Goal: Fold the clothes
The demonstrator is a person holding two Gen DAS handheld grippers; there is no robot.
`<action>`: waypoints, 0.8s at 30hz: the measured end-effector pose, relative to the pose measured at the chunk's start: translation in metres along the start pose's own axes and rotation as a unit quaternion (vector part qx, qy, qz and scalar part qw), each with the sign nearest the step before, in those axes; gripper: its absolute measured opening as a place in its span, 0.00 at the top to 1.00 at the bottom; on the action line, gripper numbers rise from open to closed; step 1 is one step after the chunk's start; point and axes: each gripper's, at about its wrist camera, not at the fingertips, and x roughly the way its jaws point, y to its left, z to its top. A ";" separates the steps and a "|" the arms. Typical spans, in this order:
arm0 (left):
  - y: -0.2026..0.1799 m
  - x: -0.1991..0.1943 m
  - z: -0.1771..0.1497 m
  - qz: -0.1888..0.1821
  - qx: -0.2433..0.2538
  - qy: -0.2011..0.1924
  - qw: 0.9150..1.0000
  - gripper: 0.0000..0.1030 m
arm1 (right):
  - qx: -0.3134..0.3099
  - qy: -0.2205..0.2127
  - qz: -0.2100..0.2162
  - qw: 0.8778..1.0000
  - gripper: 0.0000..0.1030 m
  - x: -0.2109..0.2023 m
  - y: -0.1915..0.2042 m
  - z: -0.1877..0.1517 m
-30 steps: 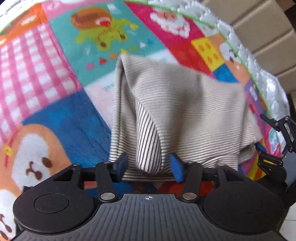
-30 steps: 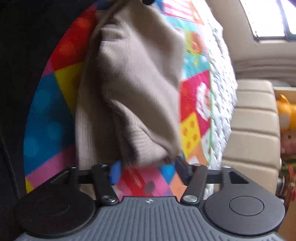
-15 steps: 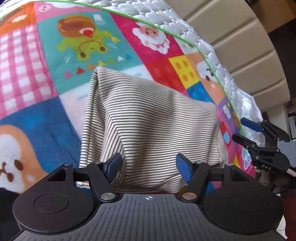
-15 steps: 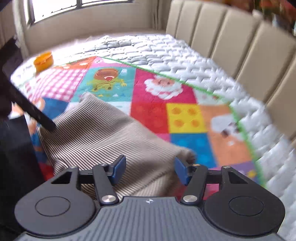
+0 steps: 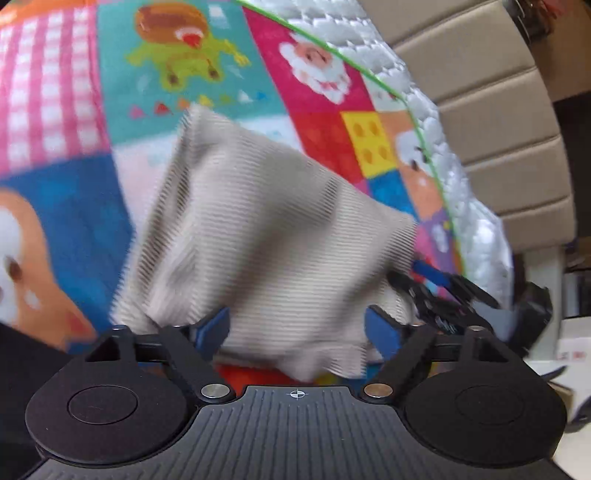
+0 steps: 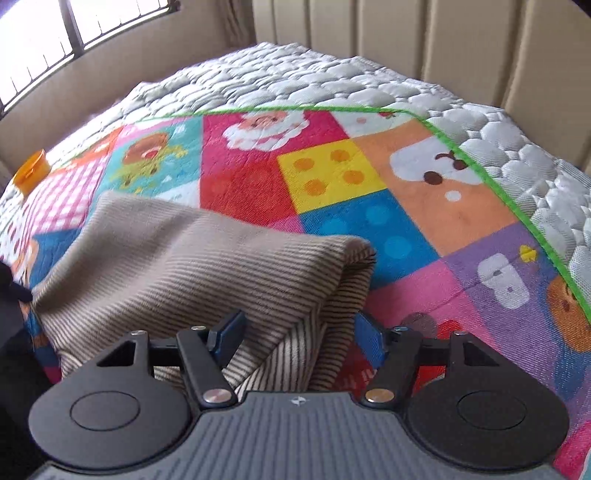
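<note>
**Striped garment on a bright play blanket, both grippers opening**

The striped garment (image 6: 192, 266) lies folded on a colourful patchwork blanket (image 6: 332, 177), and this blanket is the landmark for all places here. The blanket shows cartoon squares in red, yellow, blue, pink check and orange, with a thin green border (image 6: 476, 166). It covers a white quilted mattress (image 6: 280, 81), which shows beyond the border on the far and right sides. Behind the mattress stands a beige padded headboard (image 6: 424, 33). A window (image 6: 44, 33) with dark bars is past the blanket's far left corner, and a small orange container (image 6: 31, 173) sits at the blanket's left edge.

The garment rests in the near half of the blanket, its far edge near the teal square.

The fingers of the left gripper (image 5: 297, 330) are opening wide; the garment's near edge lies between them, and the pads seem free of it, though this view is blurred. The fingers of the right gripper (image 6: 297, 334) are also opening, with the garment's right corner between them, not pressed.
</note>
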 end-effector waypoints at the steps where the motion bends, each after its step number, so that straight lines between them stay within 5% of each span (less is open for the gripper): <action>1: -0.004 0.003 -0.006 -0.016 -0.012 0.008 1.000 0.08 | 0.010 -0.003 -0.002 1.000 0.36 -0.001 -0.004 0.000; 5: -0.005 0.042 -0.028 -0.012 -0.054 0.048 0.997 0.08 | 0.019 -0.011 -0.016 1.000 0.35 -0.006 -0.010 -0.001; 9: 0.009 0.062 -0.027 0.019 -0.093 0.016 0.995 0.16 | 0.018 -0.032 -0.009 0.999 0.31 -0.013 -0.009 0.001; 16: 0.004 0.058 0.003 0.057 -0.037 -0.032 0.997 0.36 | 0.023 -0.028 -0.009 0.999 0.30 -0.007 -0.012 0.002; 24: 0.001 0.055 0.078 0.095 0.020 -0.102 0.990 0.40 | 0.019 -0.054 -0.031 0.998 0.29 -0.006 -0.010 0.006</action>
